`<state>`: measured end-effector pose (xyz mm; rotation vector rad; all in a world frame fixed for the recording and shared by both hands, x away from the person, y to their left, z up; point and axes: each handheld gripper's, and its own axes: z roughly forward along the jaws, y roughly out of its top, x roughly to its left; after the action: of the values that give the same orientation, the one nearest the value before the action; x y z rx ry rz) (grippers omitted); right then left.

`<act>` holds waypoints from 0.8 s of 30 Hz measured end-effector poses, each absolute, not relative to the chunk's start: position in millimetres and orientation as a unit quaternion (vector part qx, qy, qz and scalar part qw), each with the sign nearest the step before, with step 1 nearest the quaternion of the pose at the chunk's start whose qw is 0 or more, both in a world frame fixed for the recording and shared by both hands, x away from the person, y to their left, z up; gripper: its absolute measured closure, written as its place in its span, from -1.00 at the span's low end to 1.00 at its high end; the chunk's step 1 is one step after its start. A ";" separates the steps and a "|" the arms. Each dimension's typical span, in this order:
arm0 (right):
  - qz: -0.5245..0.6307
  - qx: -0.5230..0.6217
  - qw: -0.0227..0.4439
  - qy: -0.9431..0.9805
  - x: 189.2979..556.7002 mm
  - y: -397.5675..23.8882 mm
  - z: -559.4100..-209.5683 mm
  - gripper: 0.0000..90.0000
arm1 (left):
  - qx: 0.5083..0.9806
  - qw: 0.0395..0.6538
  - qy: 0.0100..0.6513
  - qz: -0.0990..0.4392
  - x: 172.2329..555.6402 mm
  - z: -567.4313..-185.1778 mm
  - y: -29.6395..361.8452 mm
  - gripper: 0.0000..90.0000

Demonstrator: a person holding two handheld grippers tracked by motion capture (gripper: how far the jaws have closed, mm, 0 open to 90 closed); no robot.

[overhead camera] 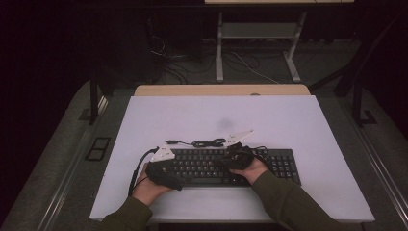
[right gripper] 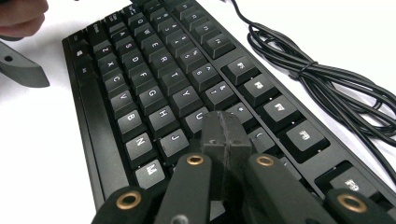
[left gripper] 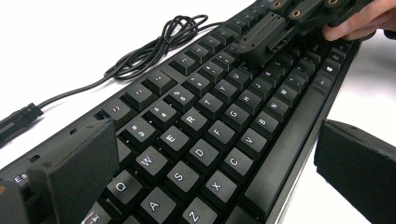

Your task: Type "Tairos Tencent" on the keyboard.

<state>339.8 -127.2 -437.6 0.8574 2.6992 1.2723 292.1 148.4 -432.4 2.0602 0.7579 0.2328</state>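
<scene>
- One bench [overhead camera: 298, 120], white-topped; we count one keyboard, one cable and two grippers on or over it.
- One left gripper [overhead camera: 166, 168], held in the left hand [overhead camera: 146, 188] at the keyboard's left end. In the left gripper view we see its two jaws standing wide apart, one over the top-left keys, the other off the front edge, the keyboard's left end lying between them and no pad pressing on it.
- One keyboard [overhead camera: 207, 168], black, flat on the bench near the front edge, between the two hands.
- One cable [overhead camera: 207, 143], black, coiled in a loose bundle just behind the keyboard, its plug lying to the left.
- One right gripper [right gripper: 224, 135], held in the right hand [overhead camera: 250, 169] over the keyboard's middle. We see its two jaws closed pad to pad with nothing between them, the tip just above the keys near J and U; whether it touches them we cannot tell.
</scene>
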 end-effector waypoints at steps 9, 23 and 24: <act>0.427 0.280 0.016 0.860 340.3 -132.3 -434.6 0.96 | 0.834 0.449 0.306 0.094 292.3 -432.8 148.4 -1.00; 0.475 0.286 0.021 0.832 342.9 -150.1 -426.5 0.15 | 0.833 0.451 0.306 0.097 293.6 -432.0 149.9 -1.00; 0.478 0.286 0.022 0.830 343.0 -151.4 -425.9 0.10 | 0.832 0.452 0.308 0.097 293.7 -431.9 150.1 -1.00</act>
<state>343.0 -151.4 -425.9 0.8850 2.5714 1.4817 293.7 150.1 -431.9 2.0540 0.7600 0.2393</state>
